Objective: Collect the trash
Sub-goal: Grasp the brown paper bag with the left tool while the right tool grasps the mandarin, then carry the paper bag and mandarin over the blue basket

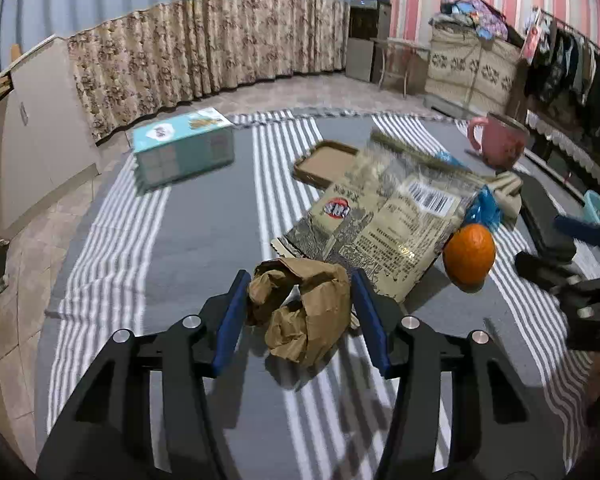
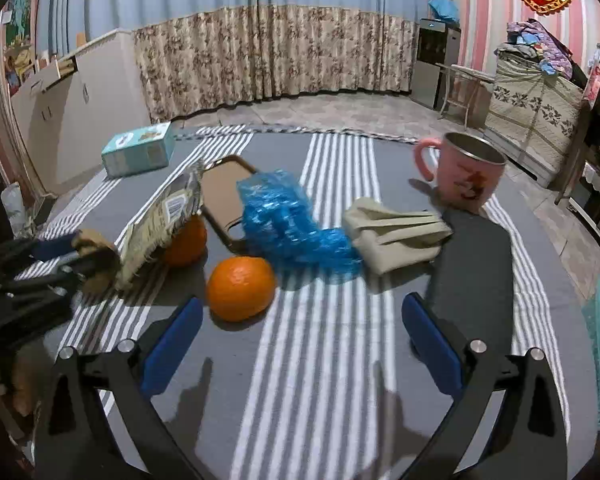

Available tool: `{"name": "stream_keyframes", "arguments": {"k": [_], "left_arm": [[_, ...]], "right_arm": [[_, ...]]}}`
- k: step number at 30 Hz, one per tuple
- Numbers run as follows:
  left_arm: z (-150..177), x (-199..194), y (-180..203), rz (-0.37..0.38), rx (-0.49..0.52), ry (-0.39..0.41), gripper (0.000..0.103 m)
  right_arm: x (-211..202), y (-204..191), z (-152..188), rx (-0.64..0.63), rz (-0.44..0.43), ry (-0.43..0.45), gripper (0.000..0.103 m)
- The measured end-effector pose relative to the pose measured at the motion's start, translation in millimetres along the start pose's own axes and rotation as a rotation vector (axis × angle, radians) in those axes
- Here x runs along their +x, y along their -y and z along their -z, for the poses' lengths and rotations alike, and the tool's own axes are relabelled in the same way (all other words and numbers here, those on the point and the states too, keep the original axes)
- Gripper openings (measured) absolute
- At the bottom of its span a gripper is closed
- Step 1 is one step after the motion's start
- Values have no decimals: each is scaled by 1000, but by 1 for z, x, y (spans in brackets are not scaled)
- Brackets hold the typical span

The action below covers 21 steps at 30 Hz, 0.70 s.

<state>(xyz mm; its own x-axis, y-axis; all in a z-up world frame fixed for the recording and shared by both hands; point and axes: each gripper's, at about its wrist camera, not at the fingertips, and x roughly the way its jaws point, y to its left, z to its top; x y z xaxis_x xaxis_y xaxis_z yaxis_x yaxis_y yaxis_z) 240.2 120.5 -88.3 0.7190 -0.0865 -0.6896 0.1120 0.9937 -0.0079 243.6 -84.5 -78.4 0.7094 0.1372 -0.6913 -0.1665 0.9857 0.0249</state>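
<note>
Left gripper [image 1: 300, 300] pads sit against both sides of a crumpled brown paper wad [image 1: 300, 312] on the striped cloth [image 1: 204, 220]. Right gripper [image 2: 302, 334] stands wide open and holds nothing, above the cloth, with an orange [image 2: 241, 288] just beside its left pad. Snack bag [image 1: 384, 216], blue plastic wrap [image 2: 288, 224] and beige wad [image 2: 396, 236] lie beyond.

A table covered with a grey and white striped cloth [image 2: 332, 360] holds everything. On it lie a crumpled brown paper ball [image 1: 300, 312], a printed snack bag [image 1: 380, 224], two oranges [image 2: 240, 288], a crinkly blue plastic bag [image 2: 288, 220], a folded beige cloth [image 2: 396, 232], a brown phone case [image 2: 228, 196], a pink cup [image 2: 468, 172], a light blue box [image 2: 138, 149] and a dark flat pad [image 2: 476, 276]
</note>
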Motion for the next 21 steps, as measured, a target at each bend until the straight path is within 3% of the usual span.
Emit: {"name": "stream_keyframes", "arguments": {"k": [2,8,10,12,16,21], "left_arm": [[0,-8,-9,-8,-12,26,51],[4,-25,-47,-44,-32,71,51],[6,-28,-56,-64,-44,74,51],[6,-29,-68,-68,-66,77,51],[4,-37,-76,-73,-103,101,51],[-5,-52,-56,-86,-77,150,51]], "right_arm": [[6,-6,-1,-8,-3,-14,97],[26,-28,-8,-34,-22,-65,80],[33,-33,-8,-44,-35,-85,67],[38,-36,-8,-45,-52,-110,45],[31,-28,-7,-11,-97,-88,40],[5,-11,-6,-11,-93,-29,37]]}}
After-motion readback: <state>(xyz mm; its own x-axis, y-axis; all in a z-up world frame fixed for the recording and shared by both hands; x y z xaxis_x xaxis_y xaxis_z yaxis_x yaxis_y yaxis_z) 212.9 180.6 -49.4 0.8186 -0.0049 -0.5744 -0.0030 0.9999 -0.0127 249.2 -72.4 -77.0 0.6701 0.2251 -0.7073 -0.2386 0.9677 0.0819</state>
